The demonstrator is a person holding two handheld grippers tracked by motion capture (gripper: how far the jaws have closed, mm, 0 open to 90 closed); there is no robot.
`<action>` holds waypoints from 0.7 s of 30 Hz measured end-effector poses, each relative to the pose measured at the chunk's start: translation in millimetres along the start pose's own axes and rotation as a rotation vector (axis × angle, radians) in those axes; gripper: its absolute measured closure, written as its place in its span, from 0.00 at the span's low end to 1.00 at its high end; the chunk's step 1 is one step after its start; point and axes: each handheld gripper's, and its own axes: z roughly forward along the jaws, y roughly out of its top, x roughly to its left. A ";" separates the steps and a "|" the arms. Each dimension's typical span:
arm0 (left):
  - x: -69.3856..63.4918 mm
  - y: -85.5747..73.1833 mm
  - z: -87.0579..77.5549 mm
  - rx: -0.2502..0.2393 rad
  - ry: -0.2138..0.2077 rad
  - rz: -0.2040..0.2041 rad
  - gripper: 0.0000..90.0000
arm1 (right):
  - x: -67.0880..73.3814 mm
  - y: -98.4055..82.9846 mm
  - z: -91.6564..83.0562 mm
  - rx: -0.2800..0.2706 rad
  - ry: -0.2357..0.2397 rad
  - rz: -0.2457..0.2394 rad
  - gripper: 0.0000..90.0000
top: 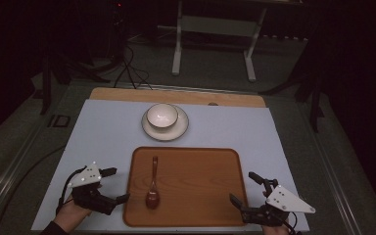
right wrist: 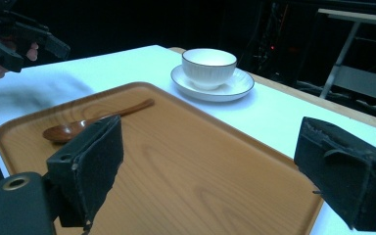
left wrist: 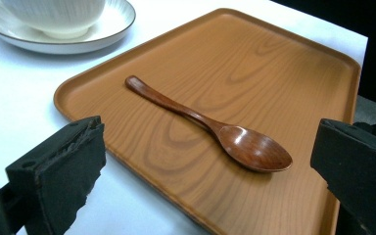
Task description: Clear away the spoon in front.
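Wooden spoon (top: 152, 183): lies on left part of tray (top: 200, 181), handle toward the bowl (top: 162, 115), scoop near the person; left gripper (top: 111, 185), jaws spread and empty, is nearer; right gripper (top: 245, 189) likewise spread, empty.

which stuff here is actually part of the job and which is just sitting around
In the job:
- wooden spoon, nearest the left tongs
- wooden tray it lies on
- right tongs, open at the tray's edge

Just there:
- white bowl
- saucer under it
- metal stand behind the table
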 end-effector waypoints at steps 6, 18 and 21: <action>3.4 -0.6 -0.8 -0.033 0.006 -0.028 0.00 | -1.3 -2.7 3.9 0.018 0.006 0.003 0.12; 8.8 -3.8 -1.1 -0.049 0.018 -0.017 0.00 | -2.1 -4.6 7.7 0.039 0.002 0.002 0.12; 9.3 -4.1 -1.7 -0.051 0.025 -0.024 0.00 | -2.0 -4.3 7.2 0.036 0.000 0.000 0.12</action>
